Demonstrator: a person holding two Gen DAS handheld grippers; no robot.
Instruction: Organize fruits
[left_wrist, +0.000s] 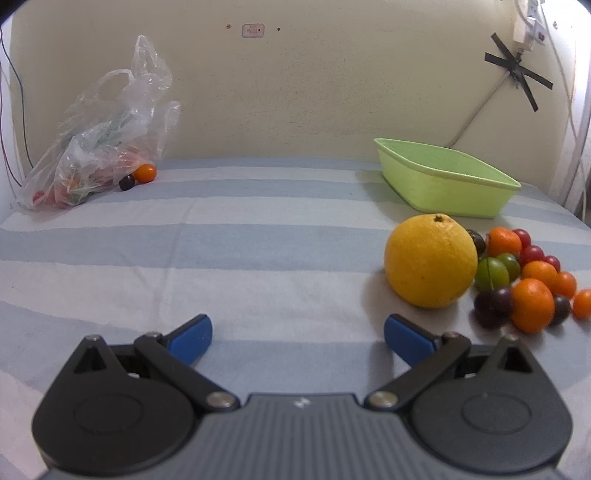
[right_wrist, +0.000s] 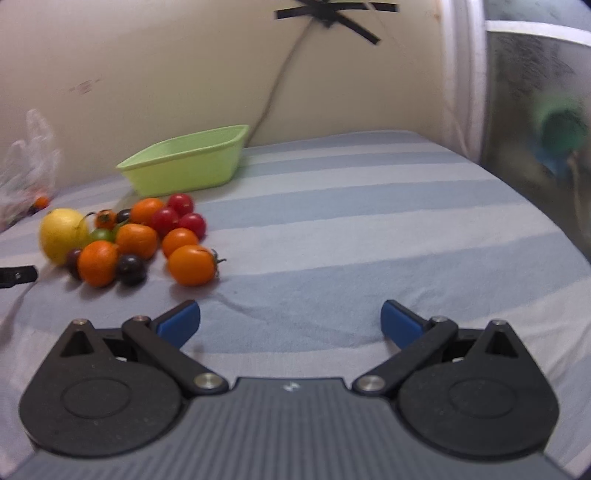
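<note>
Resting low over the blue-and-white striped cloth-covered desk (left_wrist: 258, 236), the left gripper (left_wrist: 298, 334) has its blue-tipped fingers (left_wrist: 192, 338) spread wide with nothing between them, and the right gripper (right_wrist: 290, 323) is likewise released and holds nothing. From the left wrist, the large yellow-orange citrus fruit (left_wrist: 430, 260) stands ahead to the right, with a cluster of small orange, red, green and dark purple fruits (left_wrist: 528, 280) packed just beside it on its far right; the shallow light-green plastic tub (left_wrist: 443, 177) sits behind them near the wall. Only this view clearly shows the crumpled clear plastic bag (left_wrist: 99, 147) at the far left, with a small orange fruit (left_wrist: 144, 172) and a dark one (left_wrist: 126, 182) touching each other at its mouth. From the right wrist, the same pile lies ahead to the left, and one orange tomato-like fruit with a green stem (right_wrist: 192, 265) lies slightly apart at its near edge. This view alone shows a frosted window pane (right_wrist: 535, 110) at the right edge, and its picture is somewhat blurred.
</note>
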